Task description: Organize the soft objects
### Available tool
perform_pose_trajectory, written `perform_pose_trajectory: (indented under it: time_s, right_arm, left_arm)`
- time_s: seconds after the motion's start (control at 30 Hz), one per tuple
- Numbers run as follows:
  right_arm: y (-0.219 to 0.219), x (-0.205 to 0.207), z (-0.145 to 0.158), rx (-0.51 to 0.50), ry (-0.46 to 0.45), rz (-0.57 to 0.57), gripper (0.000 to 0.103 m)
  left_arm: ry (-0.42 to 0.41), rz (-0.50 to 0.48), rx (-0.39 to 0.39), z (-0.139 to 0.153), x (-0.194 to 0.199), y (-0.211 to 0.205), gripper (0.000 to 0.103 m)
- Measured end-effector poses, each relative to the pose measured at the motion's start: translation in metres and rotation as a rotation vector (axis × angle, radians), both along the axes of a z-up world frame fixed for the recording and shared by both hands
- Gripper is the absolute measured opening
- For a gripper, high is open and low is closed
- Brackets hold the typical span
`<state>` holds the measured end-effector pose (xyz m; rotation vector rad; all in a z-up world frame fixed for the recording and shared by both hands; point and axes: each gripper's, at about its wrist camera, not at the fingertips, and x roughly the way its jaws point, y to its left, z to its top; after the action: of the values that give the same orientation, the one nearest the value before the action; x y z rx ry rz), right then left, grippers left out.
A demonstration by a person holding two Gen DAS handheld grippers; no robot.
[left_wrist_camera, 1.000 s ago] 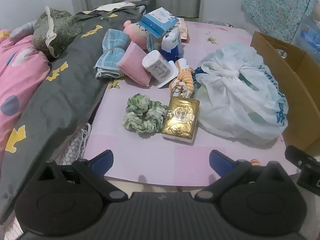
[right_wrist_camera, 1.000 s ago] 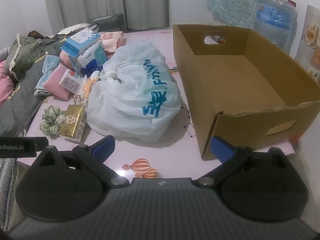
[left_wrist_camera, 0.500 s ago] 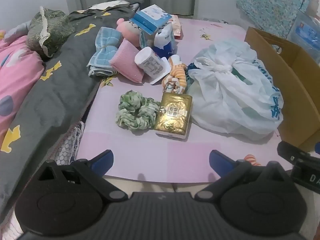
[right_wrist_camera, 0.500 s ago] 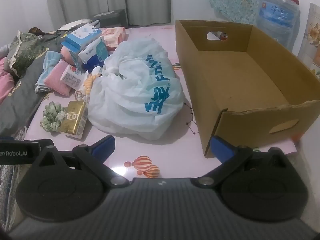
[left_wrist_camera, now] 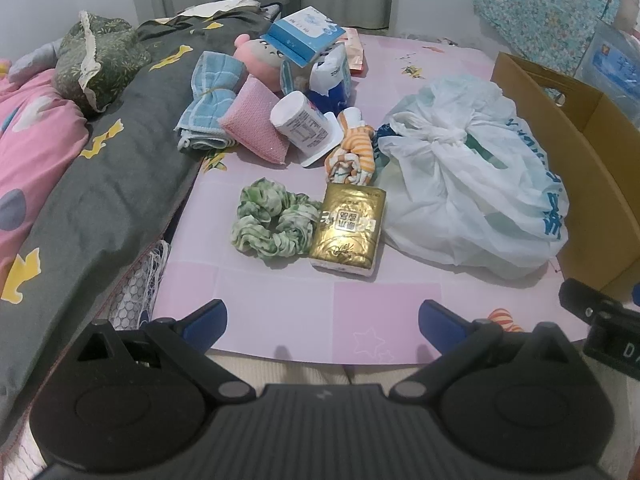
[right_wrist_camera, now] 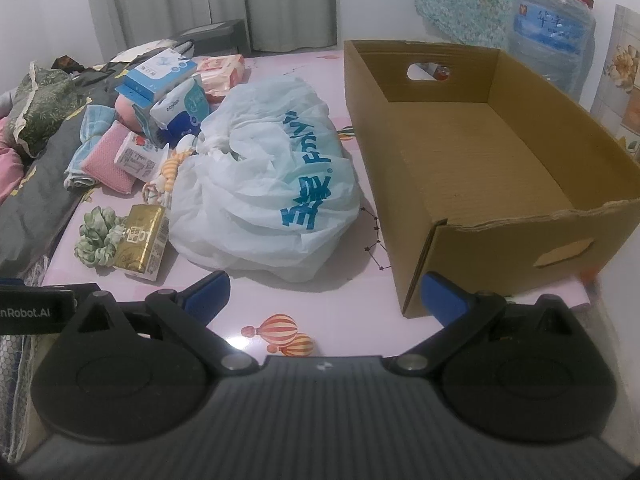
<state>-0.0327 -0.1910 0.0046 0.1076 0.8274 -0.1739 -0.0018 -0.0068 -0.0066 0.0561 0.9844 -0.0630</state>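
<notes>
Your left gripper (left_wrist_camera: 322, 322) is spread wide; the green scrunchie (left_wrist_camera: 274, 220) lies just beyond it. Your right gripper (right_wrist_camera: 326, 294) gapes too, with the cardboard box (right_wrist_camera: 500, 252) far right.

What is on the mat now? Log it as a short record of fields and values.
surface: pink mat
left gripper: open, empty, short of the items
right gripper: open, empty
box: cardboard, open top, nothing seen inside
bag: white plastic, knotted, left of the box
scrunchie: green, touching the gold pack
pile behind: blue towel, pink sponge, cup on its side, striped cloth
</notes>
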Motion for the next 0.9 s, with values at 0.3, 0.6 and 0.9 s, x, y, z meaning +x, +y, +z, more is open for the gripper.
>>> perform_pose_trajectory:
  time_s: [0.3,0.6,0.9]
  right_arm:
    - [-0.0001,-0.0006,0.0008,0.001,0.000,-0.003,0.102]
    - [0.0004,0.0002,0.0003,0.000,0.007,0.001,0.102]
    - [0.0005,0.0009,0.0001,-0.001,0.007,0.001,0.102]
  left_arm:
    - [0.001,0.000,-0.001,0.0001,0.0001,0.0003,0.102]
    - [0.002,0.000,-0.001,-0.0003,-0.0001,0.0010,0.102]
    - [0.005,0.004,0.001,-0.0010,0.0001,0.0048,0.102]
